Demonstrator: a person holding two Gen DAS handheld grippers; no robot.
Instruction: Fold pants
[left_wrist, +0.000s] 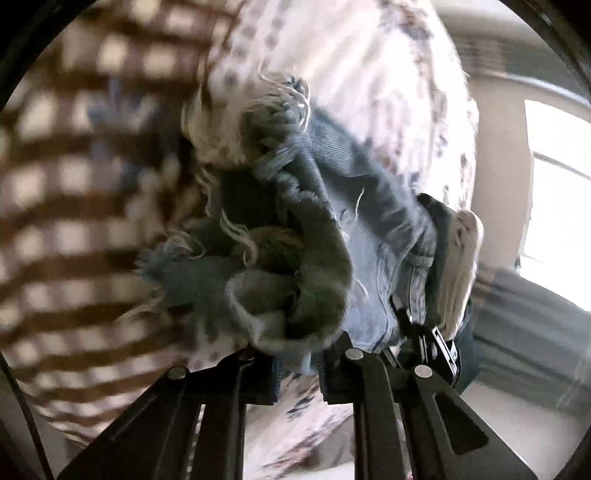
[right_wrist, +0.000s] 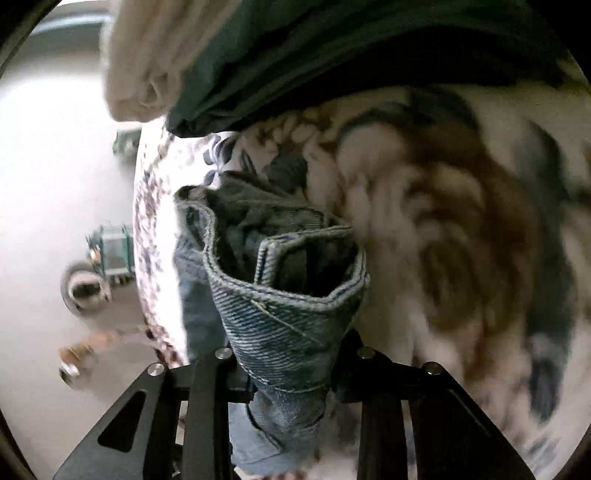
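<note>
Clearly both tools, left and right, pinch the jeans.

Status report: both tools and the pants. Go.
Left tool shut on pants, frayed hem end. Right tool shut on pants, stitched denim edge. Pants bunched over patterned bedding. Dark cloth beyond; nothing blocking.

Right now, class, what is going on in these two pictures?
A person holds faded blue denim pants in two tools. The left hand-held gripper is shut on the frayed hem end; the right hand-held gripper is shut on a stitched edge. Both ends are lifted above a patterned floral bedspread, not yet folded flat.
</note>
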